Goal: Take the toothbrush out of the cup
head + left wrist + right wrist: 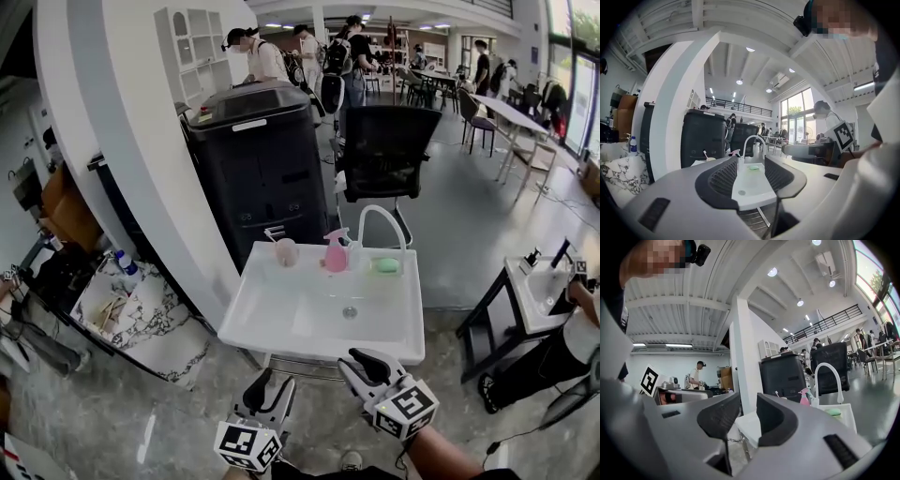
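A pale pink cup (286, 252) holds a white toothbrush (275, 233) on the back left ledge of the white sink (281, 323). Both grippers hang in front of the sink's near edge, well short of the cup. My left gripper (269, 382) is open with nothing between its jaws; in the left gripper view (750, 177) the sink shows through the gap, and the cup (710, 159) sits far off to the left. My right gripper (364, 364) is open and empty too; in the right gripper view (743, 420) the toothbrush (776, 393) shows small behind the right jaw.
A pink spray bottle (336, 251), a white faucet (380, 220) and a green soap (385, 265) stand along the sink's back ledge. A black bin (258, 159) and a black chair (389, 150) are behind it. A white pillar (141, 141) stands left, a second sink (539, 291) right.
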`<state>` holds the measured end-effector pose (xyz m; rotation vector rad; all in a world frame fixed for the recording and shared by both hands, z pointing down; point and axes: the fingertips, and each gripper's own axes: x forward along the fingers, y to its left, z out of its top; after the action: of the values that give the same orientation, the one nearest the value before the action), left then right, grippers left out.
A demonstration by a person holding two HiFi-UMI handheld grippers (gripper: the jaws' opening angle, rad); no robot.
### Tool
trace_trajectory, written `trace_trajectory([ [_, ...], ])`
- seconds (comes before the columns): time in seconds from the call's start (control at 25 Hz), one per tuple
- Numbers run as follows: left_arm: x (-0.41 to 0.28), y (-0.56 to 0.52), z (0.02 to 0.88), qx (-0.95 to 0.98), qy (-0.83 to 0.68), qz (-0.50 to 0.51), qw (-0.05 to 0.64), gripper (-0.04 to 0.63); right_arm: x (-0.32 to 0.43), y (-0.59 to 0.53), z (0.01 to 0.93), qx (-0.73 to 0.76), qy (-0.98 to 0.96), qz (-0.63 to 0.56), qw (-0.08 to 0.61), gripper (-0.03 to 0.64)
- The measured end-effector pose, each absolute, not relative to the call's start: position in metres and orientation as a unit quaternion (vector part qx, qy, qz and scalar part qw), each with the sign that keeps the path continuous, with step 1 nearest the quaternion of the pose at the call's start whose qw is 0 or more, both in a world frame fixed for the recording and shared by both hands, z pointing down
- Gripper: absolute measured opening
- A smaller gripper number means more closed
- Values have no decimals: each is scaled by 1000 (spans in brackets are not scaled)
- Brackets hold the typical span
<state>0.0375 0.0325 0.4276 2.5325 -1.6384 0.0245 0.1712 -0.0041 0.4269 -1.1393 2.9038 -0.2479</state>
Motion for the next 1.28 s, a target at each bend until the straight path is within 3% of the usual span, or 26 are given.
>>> trace_trajectory([
  [0.84, -130, -66, 428, 878, -472, 0, 71, 199, 17, -99, 424, -443, 894, -69, -11, 121],
  [1.28, -181, -76, 418, 901, -429, -5, 56, 199, -42, -116, 411, -477, 878, -37, -13, 120],
])
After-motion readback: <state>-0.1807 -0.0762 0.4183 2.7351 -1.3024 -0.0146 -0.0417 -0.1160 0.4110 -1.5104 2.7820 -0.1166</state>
